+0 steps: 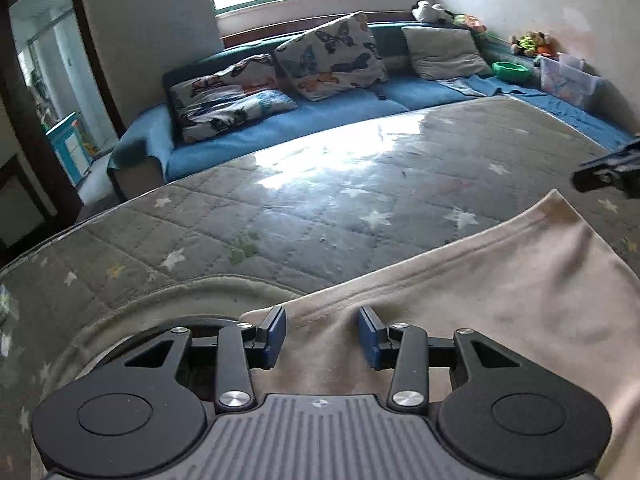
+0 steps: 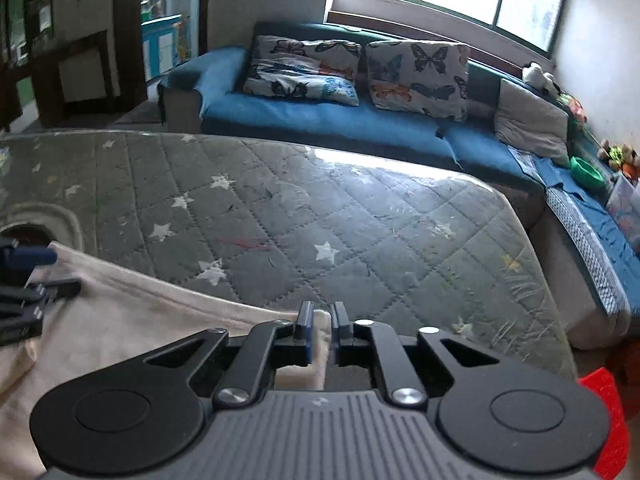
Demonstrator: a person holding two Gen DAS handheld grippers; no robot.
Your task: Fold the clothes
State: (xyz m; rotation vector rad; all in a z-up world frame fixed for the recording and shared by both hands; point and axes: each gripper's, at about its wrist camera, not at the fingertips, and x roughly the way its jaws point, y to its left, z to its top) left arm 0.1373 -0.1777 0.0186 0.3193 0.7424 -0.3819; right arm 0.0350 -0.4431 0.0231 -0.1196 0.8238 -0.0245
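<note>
Cream cotton, a pale garment (image 1: 460,300), lies across the near part of a grey quilted mat (image 1: 320,216) printed with white stars, which covers the surface in front of a blue sofa (image 1: 340,108) with butterfly cushions (image 1: 332,56). What kind of garment it is I cannot tell; only a hemmed edge with a line of stitching shows, running up toward the right.

The left gripper (image 1: 322,334) sits over the cloth near its left corner, its blue-padded fingers (image 1: 276,336) standing apart with fabric lying between them and not pressed. From the right wrist view, the right gripper (image 2: 320,330) has its fingers (image 2: 306,330) nearly together, with a strip of the cloth's edge in the narrow gap; they look to be pinching it, though the hold seems slight.

To do this step well, I would say both grippers should hold the same hemmed edge, one near each corner, before any lifting. The left fingers need to close squarely on the hem, not on a loose wrinkle, and the right should take a deeper bite so the corner does not slip. Then the edge can be carried over level, both ends together, so the fold lands straight.

No brand, label or readable writing shows on the garment, the mat or the grippers.
</note>
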